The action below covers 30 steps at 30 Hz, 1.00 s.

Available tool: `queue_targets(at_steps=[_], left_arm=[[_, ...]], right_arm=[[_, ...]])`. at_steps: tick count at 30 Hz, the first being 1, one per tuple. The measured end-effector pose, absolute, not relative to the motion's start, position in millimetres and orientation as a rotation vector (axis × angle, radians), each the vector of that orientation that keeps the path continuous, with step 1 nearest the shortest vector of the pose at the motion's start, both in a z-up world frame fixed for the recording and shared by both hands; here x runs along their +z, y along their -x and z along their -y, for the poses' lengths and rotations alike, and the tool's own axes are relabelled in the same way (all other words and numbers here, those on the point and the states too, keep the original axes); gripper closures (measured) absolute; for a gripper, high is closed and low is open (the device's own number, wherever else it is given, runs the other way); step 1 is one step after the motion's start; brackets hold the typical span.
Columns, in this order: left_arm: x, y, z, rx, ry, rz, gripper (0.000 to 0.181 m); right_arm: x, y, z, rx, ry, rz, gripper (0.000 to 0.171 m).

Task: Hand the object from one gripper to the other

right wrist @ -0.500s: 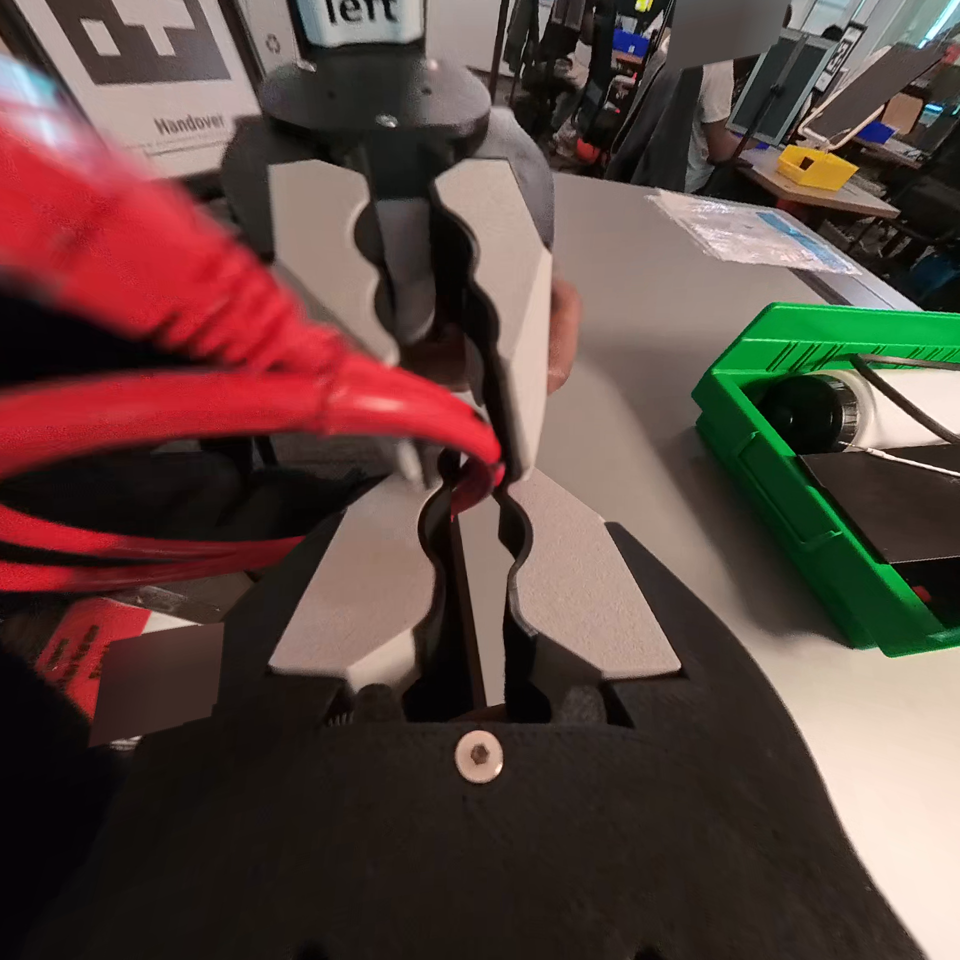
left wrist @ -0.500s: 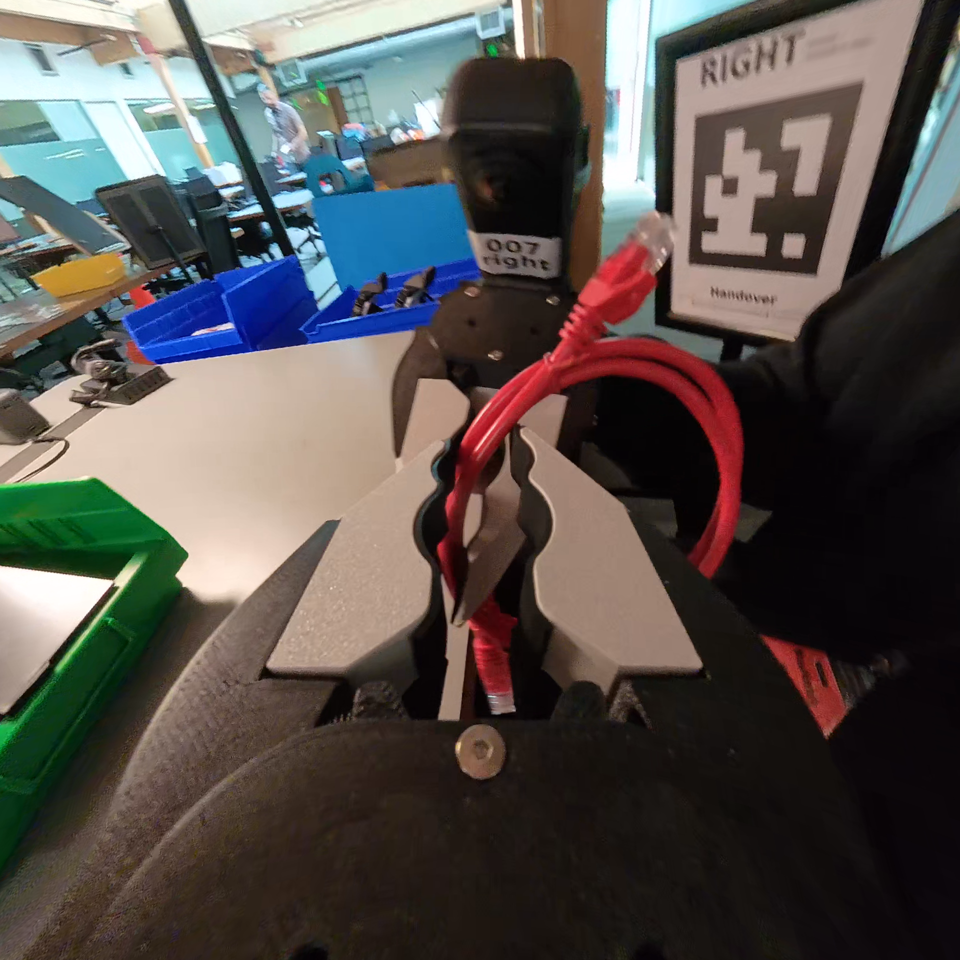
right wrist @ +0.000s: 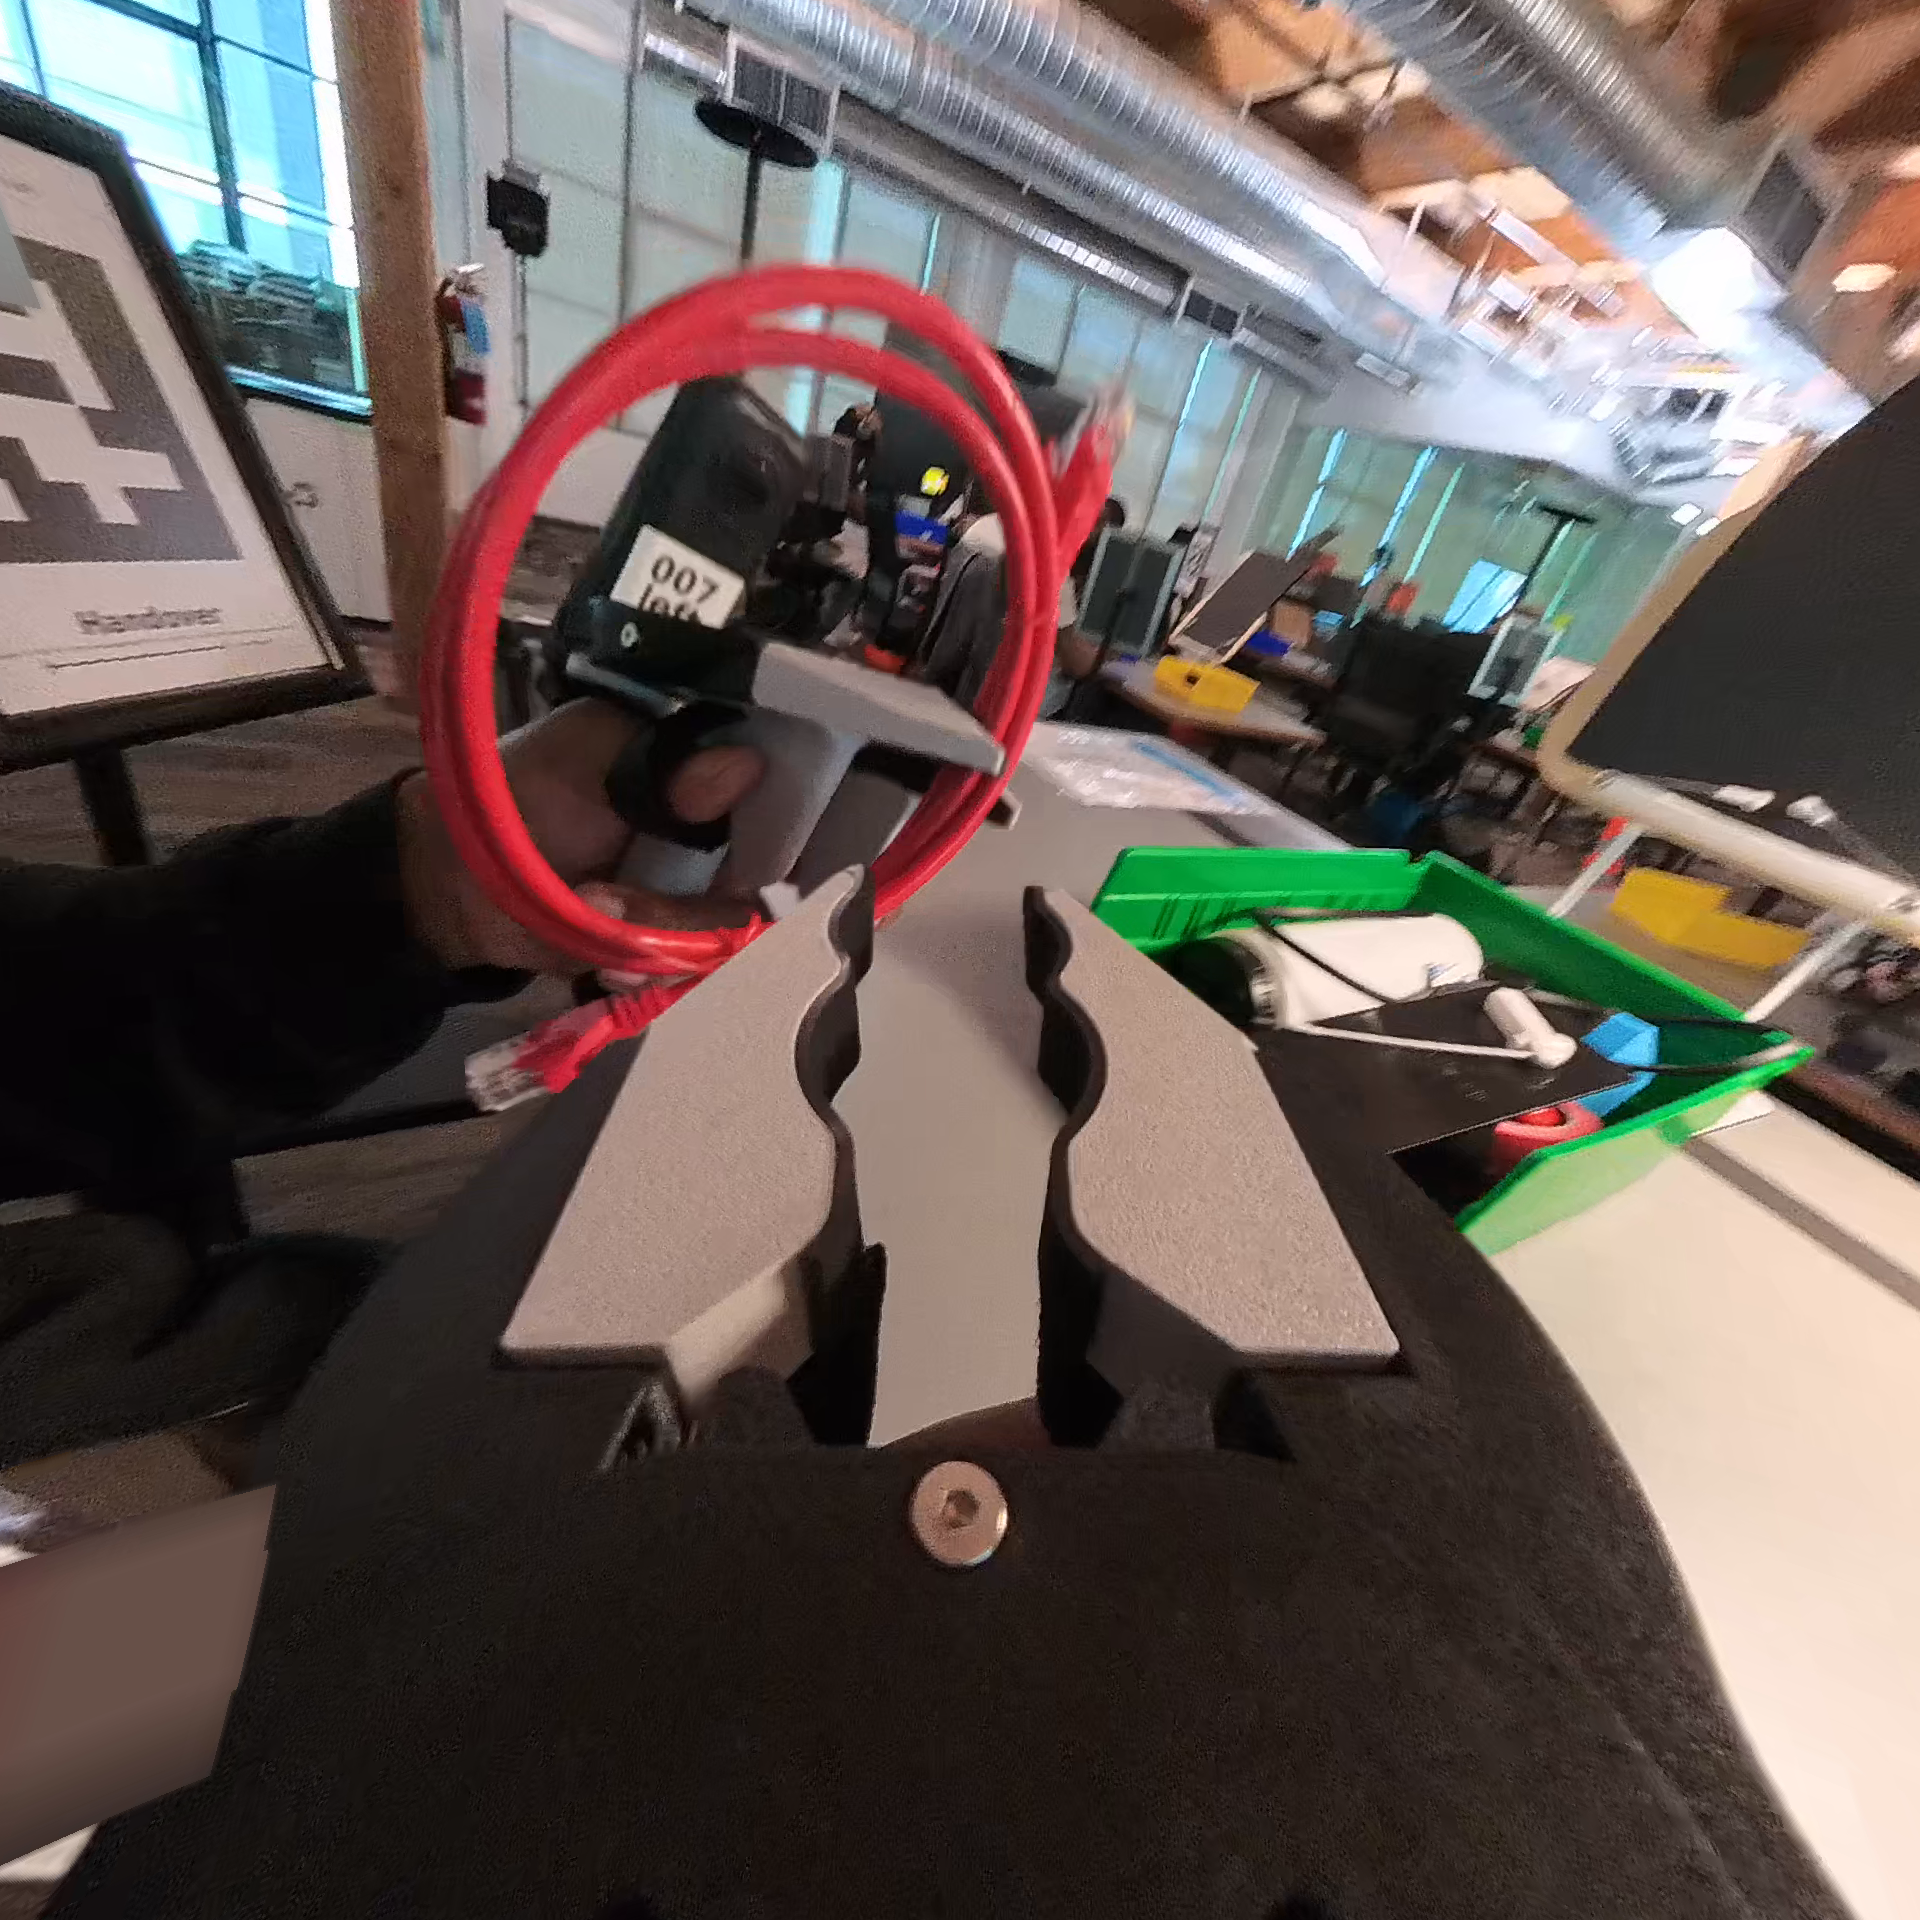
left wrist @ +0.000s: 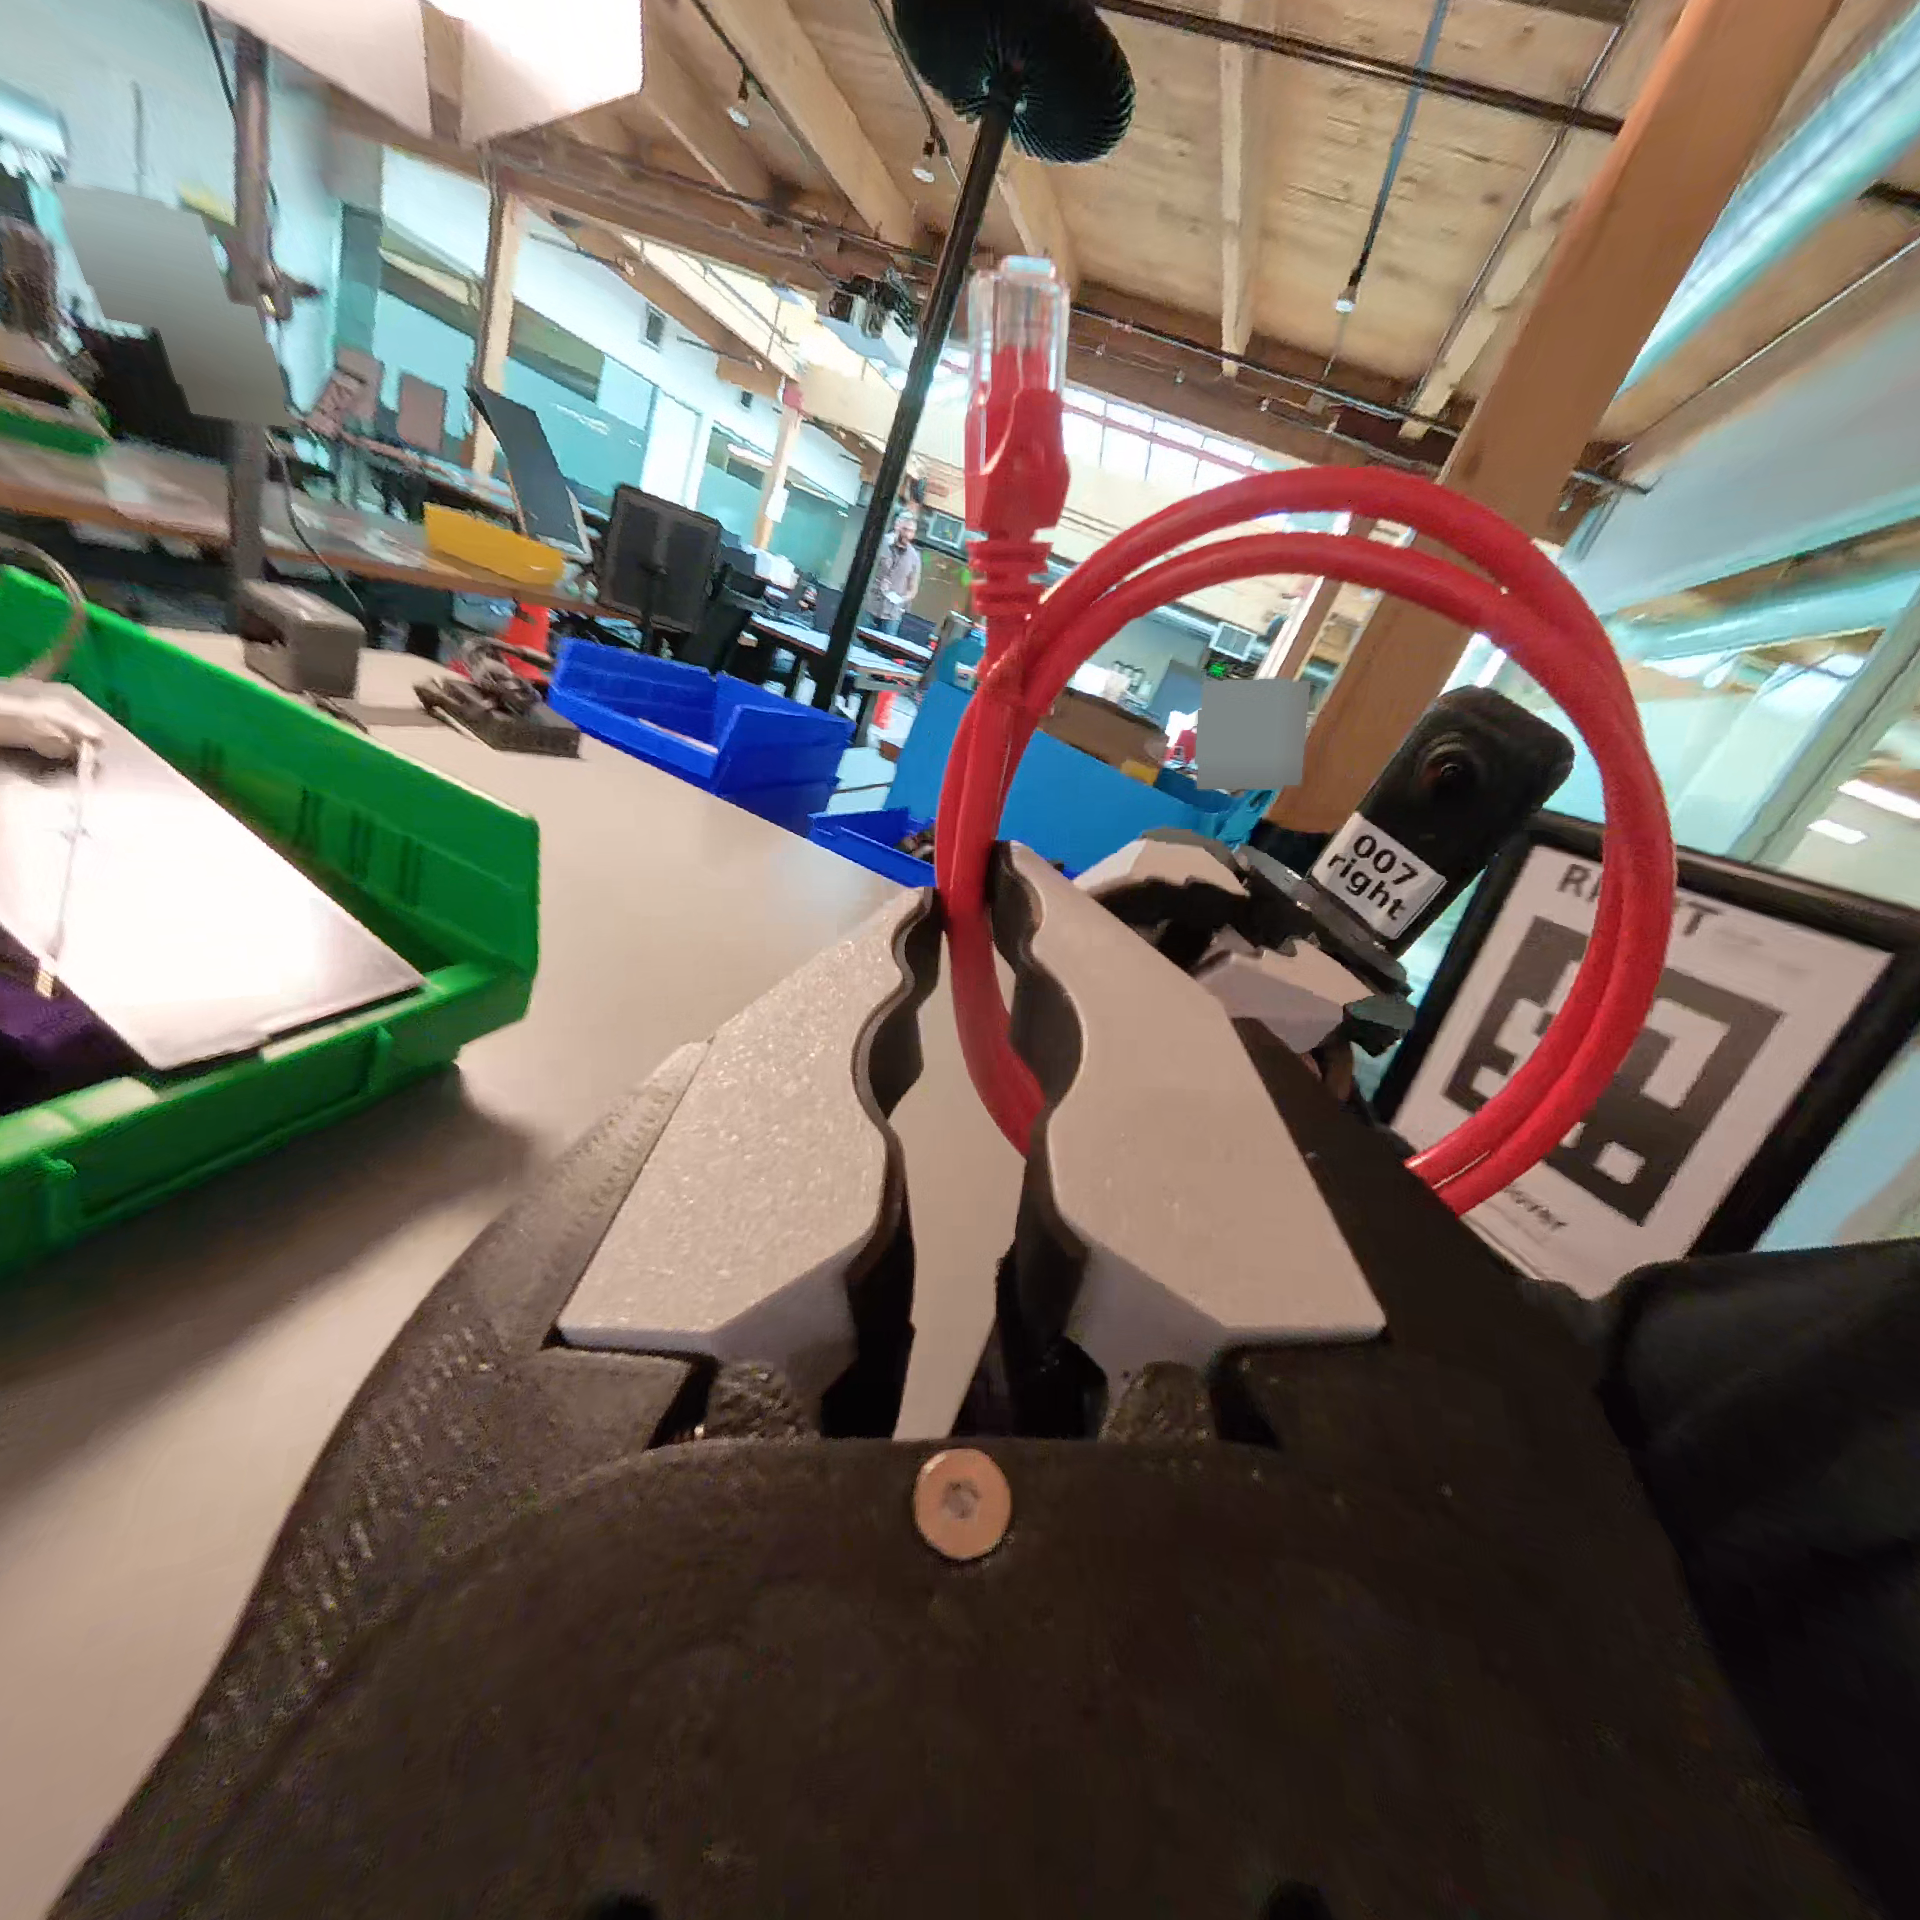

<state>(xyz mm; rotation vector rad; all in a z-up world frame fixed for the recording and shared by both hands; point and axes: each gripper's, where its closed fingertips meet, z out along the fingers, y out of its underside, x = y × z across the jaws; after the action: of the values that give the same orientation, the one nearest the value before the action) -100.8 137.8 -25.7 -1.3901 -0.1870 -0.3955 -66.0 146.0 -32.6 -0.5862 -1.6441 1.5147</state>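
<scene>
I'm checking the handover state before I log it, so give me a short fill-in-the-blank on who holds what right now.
1. The coiled red cable is clamped in the ____ hand-held gripper.
2. The right hand-held gripper stands ____, with nothing between its fingers.
3. The bin on the table is ____ in colour.

Missing words: left; open; green

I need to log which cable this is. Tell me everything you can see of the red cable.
The red cable is a thin, round-jacketed network patch lead wound into a loop of about two turns. A clear plug with a ribbed red boot stands upright above the loop; a second plug hangs below it. The left gripper is shut on the strands, holding the coil on edge above the grey table. The right gripper is open, holding nothing.
</scene>
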Motion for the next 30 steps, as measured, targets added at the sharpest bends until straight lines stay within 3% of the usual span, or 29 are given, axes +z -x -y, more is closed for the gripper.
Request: queue_targets(at_steps=[13,17,19,24,26,30], left_arm=[[-77,68,-164,-0.456,1.683,0.116,0.17],[-88,56,-167,-0.467,1.752,0.068,0.17],[-90,56,-167,-0.447,1.771,0.058,0.17],[-49,68,-149,-0.322,1.592,-0.02,0.151],[-27,59,-134,-0.207,1.495,-0.153,0.15],[-30,36,-127,0.098,1.527,-0.423,0.143]], right_arm=[[-10,64,-154,1.132,0.309,1.345,0.13],[-13,65,-153,1.192,0.327,1.36,0.156],[-16,68,-154,1.211,0.36,1.395,0.158],[-28,76,-161,1.268,0.491,1.5,0.159],[-35,78,-156,1.281,0.523,1.568,0.159],[-59,79,-137,1.283,0.562,1.758,0.159]])
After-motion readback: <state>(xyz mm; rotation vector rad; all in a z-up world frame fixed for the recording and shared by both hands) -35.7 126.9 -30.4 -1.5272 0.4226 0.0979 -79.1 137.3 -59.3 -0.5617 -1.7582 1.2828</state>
